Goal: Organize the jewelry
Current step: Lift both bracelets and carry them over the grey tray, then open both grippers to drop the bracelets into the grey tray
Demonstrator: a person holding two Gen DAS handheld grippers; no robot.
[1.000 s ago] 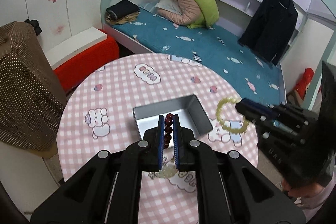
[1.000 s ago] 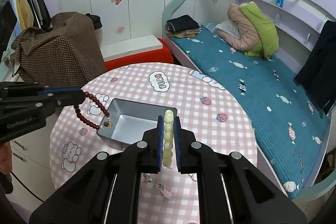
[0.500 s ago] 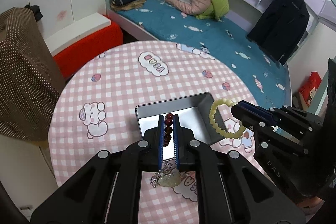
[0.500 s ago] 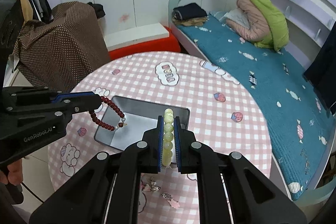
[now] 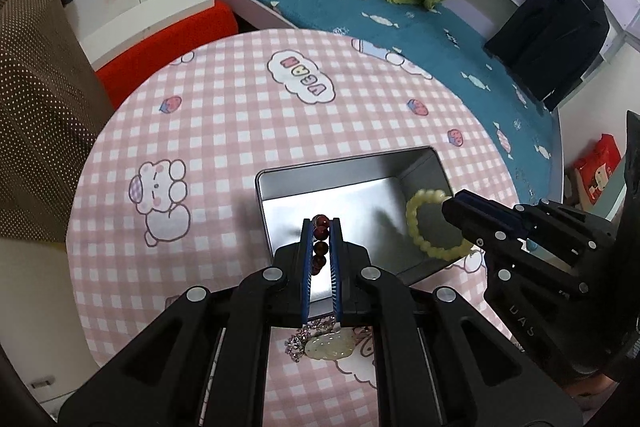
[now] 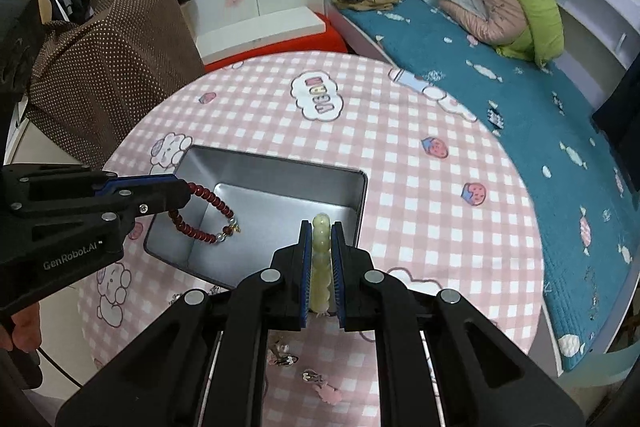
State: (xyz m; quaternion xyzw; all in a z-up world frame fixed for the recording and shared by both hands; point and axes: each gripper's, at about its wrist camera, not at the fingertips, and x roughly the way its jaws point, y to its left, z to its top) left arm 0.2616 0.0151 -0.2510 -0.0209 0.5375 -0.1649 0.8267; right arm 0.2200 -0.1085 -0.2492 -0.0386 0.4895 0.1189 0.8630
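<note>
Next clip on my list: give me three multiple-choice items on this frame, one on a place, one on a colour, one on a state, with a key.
1. Where does the dark red bracelet hang?
A. over the metal tin
B. over the bed
C. flat on the tablecloth

2. What colour is the bracelet in the right gripper?
A. blue
B. pale yellow-green
C. black

3. How is the left gripper?
A. wide open, nothing in it
B. lying on the table
C. shut on beads

Key: 1 A, the loop dangles inside the tin's outline in the right wrist view. 2 B, pale beads sit between its fingers. 3 C, red beads are pinched between its fingers.
</note>
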